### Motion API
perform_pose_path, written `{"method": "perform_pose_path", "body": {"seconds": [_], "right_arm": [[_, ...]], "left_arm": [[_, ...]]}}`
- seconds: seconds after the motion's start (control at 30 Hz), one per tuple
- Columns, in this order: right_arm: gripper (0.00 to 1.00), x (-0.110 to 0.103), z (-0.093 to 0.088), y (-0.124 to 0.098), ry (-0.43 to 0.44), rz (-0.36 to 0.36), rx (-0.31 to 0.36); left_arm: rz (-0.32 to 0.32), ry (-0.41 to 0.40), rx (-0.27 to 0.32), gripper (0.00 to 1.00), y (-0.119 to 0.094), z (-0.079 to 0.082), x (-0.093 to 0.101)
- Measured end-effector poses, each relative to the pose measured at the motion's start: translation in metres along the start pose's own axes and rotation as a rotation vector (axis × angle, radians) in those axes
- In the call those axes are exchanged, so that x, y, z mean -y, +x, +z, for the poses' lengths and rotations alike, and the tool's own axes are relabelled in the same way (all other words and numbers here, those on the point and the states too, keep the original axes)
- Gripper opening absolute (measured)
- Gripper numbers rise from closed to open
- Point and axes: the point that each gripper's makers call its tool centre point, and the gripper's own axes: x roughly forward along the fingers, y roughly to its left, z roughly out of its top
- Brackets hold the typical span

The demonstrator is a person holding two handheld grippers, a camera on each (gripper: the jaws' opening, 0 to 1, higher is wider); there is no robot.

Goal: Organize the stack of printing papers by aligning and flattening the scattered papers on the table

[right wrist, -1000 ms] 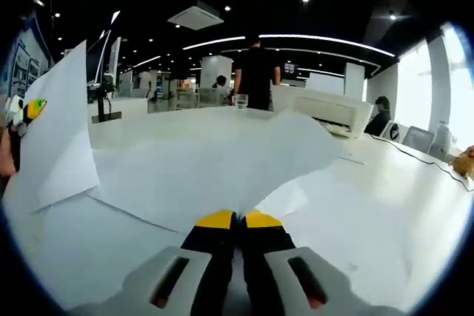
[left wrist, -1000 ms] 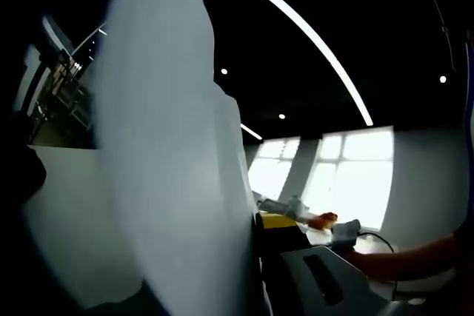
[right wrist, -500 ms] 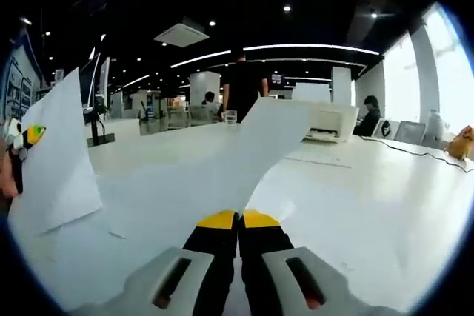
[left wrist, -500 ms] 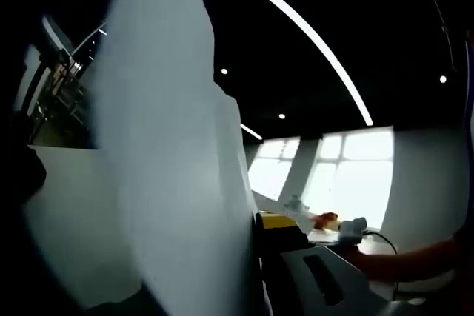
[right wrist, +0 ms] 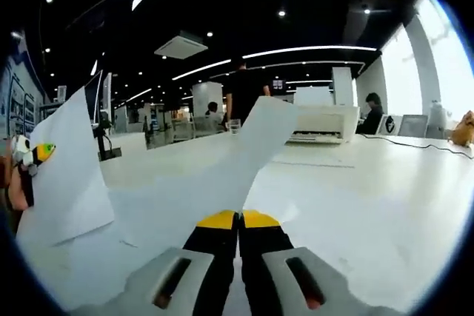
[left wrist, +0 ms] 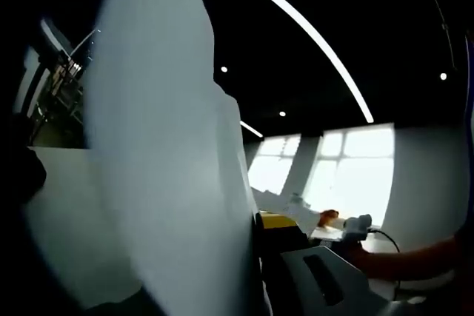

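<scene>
Thin white printing papers [right wrist: 222,183] are pinched at opposite edges by the right gripper [right wrist: 238,221] and left gripper [right wrist: 29,155], apparently to be lifted off the white table [right wrist: 385,190] for aligning.

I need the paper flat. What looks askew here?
The sheet in the right claw curls up off the table; another sheet, in the left claw, stands upright.

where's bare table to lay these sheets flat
Free: the white table right of the right claw, out toward the printer. Crowded: left side, where lifted paper and the left claw's sheet hang.
</scene>
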Motion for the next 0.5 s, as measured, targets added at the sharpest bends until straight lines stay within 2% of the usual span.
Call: {"method": "perform_pose_path", "body": {"seconds": [0.5], "right_arm": [[0.00,-0.0022,-0.0006,-0.0003,0.020,0.014,-0.004]], "left_arm": [[-0.001,-0.004,0.006,0.07,-0.0004,0.0012,0.0001]]}}
